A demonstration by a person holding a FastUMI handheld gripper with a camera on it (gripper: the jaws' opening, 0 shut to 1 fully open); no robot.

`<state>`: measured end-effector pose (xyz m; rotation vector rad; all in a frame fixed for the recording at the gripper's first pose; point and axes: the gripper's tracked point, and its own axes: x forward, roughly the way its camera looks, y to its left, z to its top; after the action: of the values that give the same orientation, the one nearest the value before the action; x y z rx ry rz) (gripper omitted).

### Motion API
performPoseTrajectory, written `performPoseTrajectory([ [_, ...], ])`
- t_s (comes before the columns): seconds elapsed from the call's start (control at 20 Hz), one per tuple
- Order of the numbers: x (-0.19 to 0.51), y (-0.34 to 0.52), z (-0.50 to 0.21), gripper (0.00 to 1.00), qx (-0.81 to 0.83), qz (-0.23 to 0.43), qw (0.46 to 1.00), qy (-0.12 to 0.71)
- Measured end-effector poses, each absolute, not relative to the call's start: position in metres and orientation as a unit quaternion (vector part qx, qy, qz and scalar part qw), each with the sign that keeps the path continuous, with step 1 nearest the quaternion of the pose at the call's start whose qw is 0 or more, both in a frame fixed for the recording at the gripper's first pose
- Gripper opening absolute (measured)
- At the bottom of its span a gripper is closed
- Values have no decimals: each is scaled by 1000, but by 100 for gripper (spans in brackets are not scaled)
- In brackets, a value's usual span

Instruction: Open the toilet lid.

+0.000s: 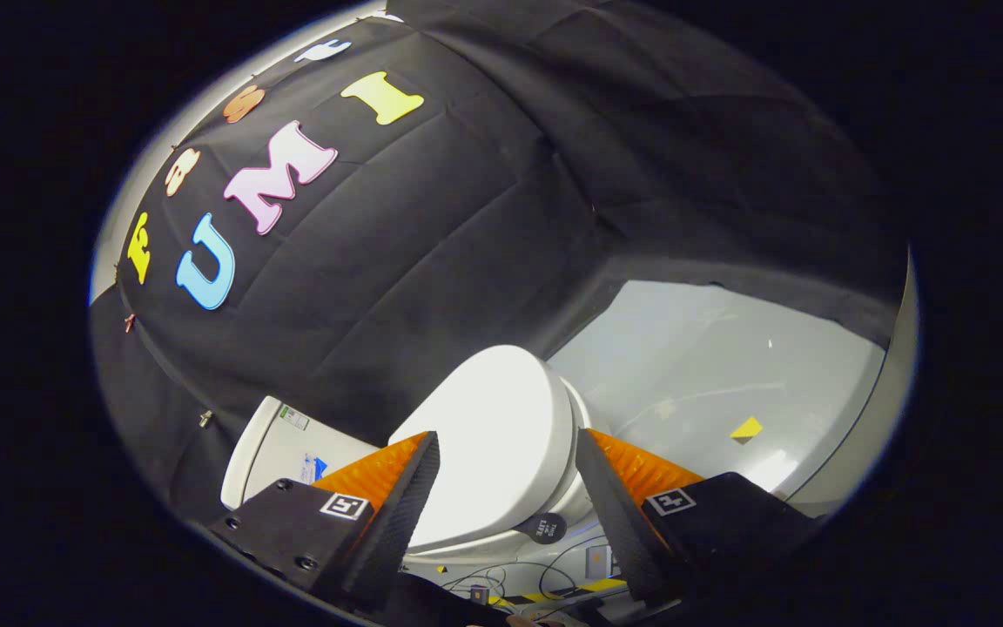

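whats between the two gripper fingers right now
In the gripper view, the closed white toilet lid shows in the gap of the open gripper; neither finger touches it.

One toilet (501, 453), with one lid (488, 435) lying shut and one tank (279, 448) at ten o'clock of it. One tool (508, 440), two fingers (410, 496) spread apart either side of the lid, touching nothing; two square markers, one per finger base. One round tag (543, 526) at six o'clock of the lid. One yellow tape piece (746, 428) on the floor (710, 374), three o'clock of the lid. A few cables (501, 576) below the bowl, number unclear.
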<state>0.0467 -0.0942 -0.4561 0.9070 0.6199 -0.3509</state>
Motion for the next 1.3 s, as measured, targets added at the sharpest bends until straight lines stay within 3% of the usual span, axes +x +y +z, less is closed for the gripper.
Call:
performPoseTrajectory([
  [0.55, 11, -48, -555, 96, 542, -160, 753, 337],
  [0.6, 12, -43, -561, 86, 554, -157, 744, 339],
  [0.7, 11, -35, -568, 85, 582, -151, 725, 336],
  [0.8, 9, -29, -575, 73, 603, -147, 708, 336],
  [0.9, 14, -20, -577, 73, 618, -137, 699, 332],
  [1.0, 17, -17, -580, 50, 628, -134, 691, 331],
  [1.1, 15, -13, -595, 50, 630, -148, 684, 336],
  [1.2, 14, -21, -589, 20, 643, -146, 676, 330],
  [1.3, 18, -24, -588, 19, 648, -144, 676, 319],
])
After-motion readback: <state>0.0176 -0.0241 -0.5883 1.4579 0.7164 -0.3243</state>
